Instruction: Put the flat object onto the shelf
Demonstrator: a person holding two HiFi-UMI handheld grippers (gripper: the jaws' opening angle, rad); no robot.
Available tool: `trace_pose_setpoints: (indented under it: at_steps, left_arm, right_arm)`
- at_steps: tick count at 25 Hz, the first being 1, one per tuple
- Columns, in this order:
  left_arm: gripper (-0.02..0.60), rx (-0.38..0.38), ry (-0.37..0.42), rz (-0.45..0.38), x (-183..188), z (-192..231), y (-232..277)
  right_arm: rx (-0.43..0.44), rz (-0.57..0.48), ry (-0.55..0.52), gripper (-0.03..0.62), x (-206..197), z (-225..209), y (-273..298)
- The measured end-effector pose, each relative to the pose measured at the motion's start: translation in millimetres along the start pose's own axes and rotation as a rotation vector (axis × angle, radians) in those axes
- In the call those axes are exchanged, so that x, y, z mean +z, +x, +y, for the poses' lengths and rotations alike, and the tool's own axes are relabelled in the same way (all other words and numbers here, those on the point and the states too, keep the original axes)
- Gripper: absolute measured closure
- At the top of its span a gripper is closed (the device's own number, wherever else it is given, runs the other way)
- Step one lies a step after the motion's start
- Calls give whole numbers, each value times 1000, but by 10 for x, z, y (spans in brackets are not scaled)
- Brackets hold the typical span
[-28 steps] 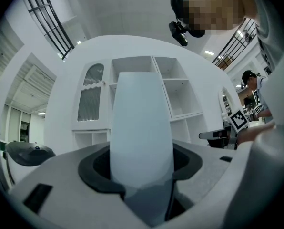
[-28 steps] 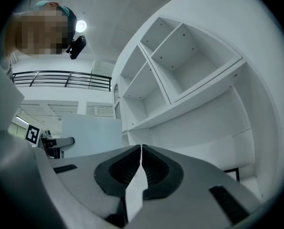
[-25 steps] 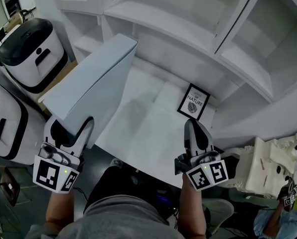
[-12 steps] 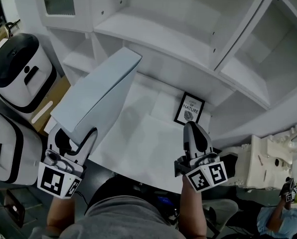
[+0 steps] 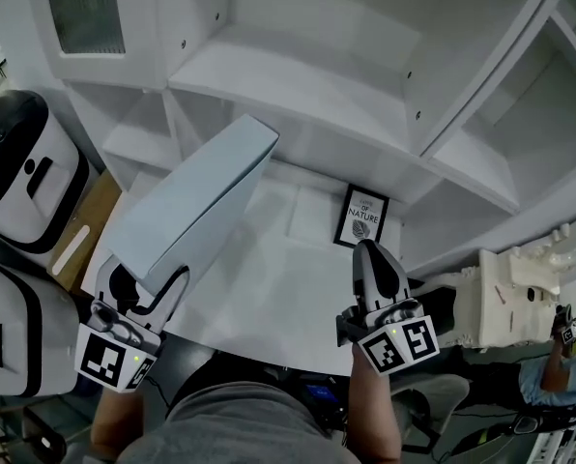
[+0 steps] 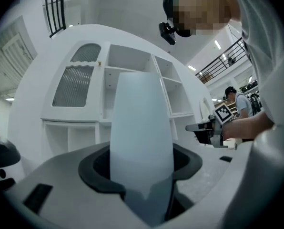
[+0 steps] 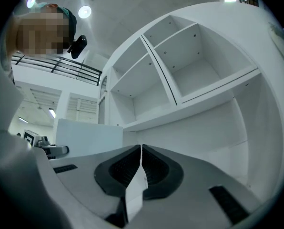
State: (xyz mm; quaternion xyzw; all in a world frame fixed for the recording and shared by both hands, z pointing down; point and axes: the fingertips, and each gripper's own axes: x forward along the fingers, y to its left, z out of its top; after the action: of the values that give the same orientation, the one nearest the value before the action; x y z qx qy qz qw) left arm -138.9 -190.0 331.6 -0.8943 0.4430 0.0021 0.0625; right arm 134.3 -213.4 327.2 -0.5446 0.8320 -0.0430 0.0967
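Observation:
The flat object (image 5: 196,201) is a pale blue-grey slab, held tilted up toward the white shelf unit (image 5: 298,85). My left gripper (image 5: 148,278) is shut on its near lower edge, at the lower left of the head view. In the left gripper view the flat object (image 6: 139,128) fills the space between the pads and hides much of the shelves behind. My right gripper (image 5: 367,251) hovers over the white counter (image 5: 269,288), jaws shut with nothing between them. In the right gripper view my right gripper (image 7: 141,149) points up at open shelf bays, and the flat object (image 7: 87,137) shows at left.
A small framed picture (image 5: 360,217) leans against the back of the counter, just beyond the right gripper. Two white-and-black bins (image 5: 22,158) stand at the left. A white ornate piece (image 5: 505,298) sits at the right, and another person (image 5: 559,375) is at the far right edge.
The head view has tilted up, showing more of the shelves. The left gripper has carried the flat object slightly forward toward the shelf. The right gripper has hardly moved.

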Motion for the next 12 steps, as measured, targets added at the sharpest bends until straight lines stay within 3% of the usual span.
trace_pose_setpoints:
  at_steps: [12]
  left_arm:
    - [316, -40, -1, 13, -106, 370, -5]
  right_arm:
    - [-41, 22, 8, 563, -156, 148, 237]
